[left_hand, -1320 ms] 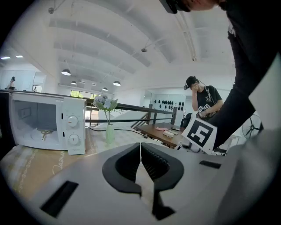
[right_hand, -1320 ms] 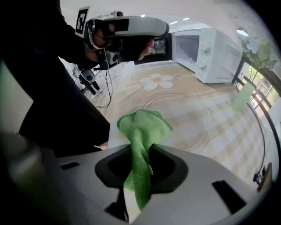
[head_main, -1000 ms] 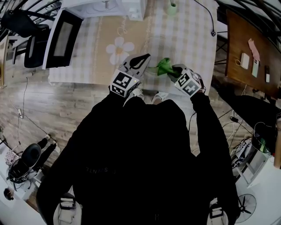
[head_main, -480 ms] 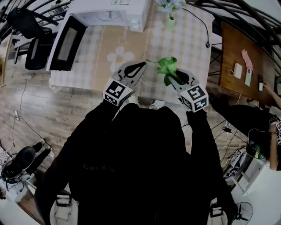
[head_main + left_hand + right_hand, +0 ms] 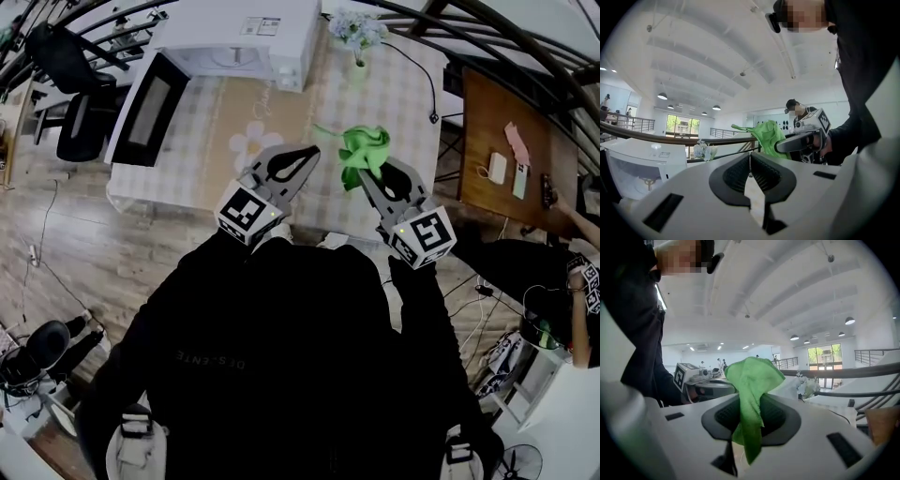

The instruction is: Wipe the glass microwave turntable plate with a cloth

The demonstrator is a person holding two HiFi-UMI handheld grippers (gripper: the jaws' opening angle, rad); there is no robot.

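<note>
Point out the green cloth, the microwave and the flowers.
green cloth [image 5: 366, 148]: head view, on its bunched middle folds.
microwave [image 5: 234, 28]: head view, on its white top panel.
flowers [image 5: 356, 28]: head view, on the pale blossoms.

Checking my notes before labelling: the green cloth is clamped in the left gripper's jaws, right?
Not the left: the green cloth is clamped in the jaws of the right gripper, as the right gripper view shows. The left gripper is shut on nothing.
</note>
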